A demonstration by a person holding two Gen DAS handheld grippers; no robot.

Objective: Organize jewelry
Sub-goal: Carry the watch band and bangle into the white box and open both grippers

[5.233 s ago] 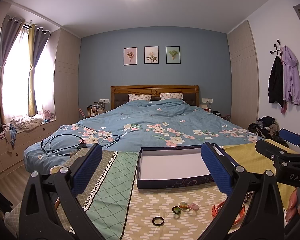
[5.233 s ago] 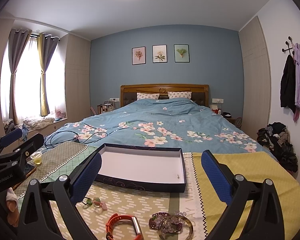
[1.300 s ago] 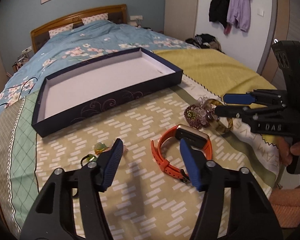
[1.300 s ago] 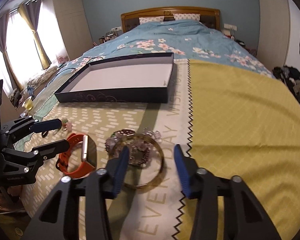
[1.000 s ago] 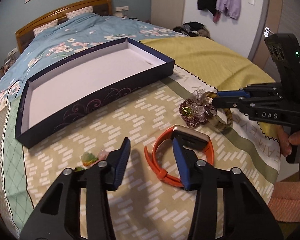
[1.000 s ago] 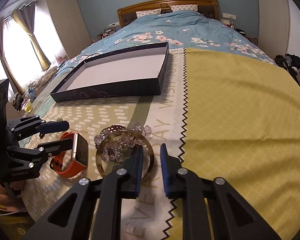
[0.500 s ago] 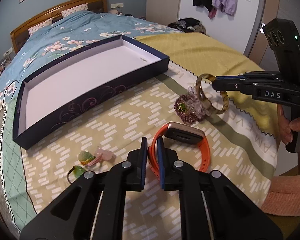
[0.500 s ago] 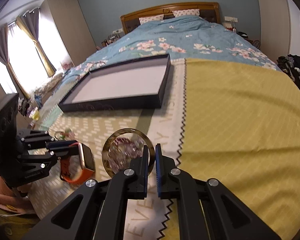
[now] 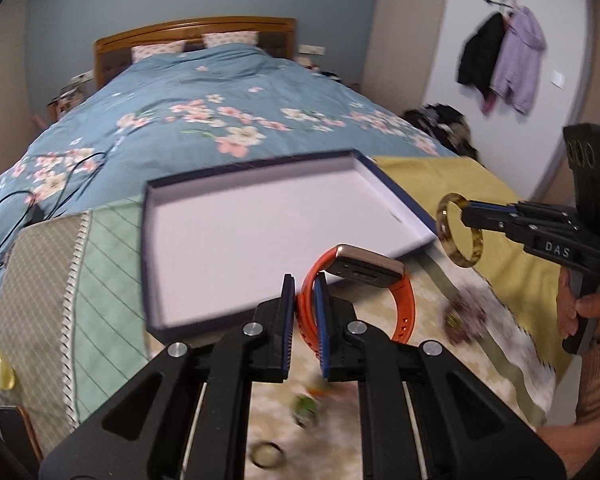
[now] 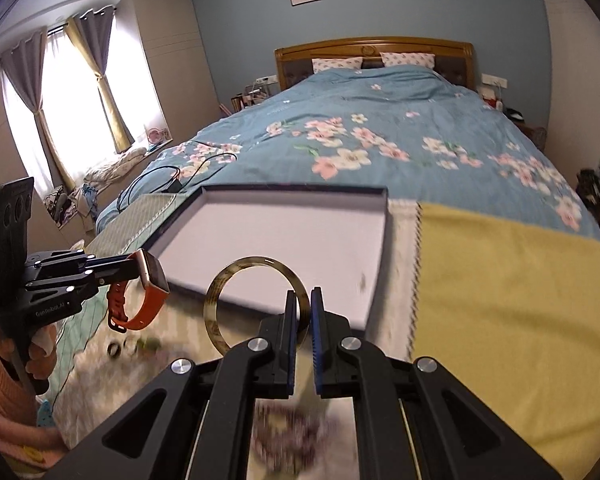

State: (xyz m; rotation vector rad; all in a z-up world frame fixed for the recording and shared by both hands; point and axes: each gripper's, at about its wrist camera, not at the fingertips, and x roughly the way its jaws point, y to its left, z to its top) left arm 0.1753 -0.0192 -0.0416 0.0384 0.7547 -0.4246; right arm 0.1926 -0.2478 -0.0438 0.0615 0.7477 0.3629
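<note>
Where its body shows, the right gripper point(image 9: 470, 213) reads "DAS".

From my feed, the bed point(image 10: 420, 132) carried everything: its blue floral duvet ran back to the wooden headboard, and a patchwork cloth point(image 10: 512, 280) of yellow, cream and green panels covered the foot end. An open shallow box point(image 9: 260, 224), dark-walled with a white inside, sat on that cloth, toward the headboard side. Nearer the foot edge I saw a beaded piece point(image 9: 464, 316), a small dark ring point(image 9: 266, 454) and some blurred trinkets point(image 9: 306, 414) lying on the cream panel. A black cable point(image 10: 180, 174) lay coiled on the duvet near the bed's window-side edge.
</note>
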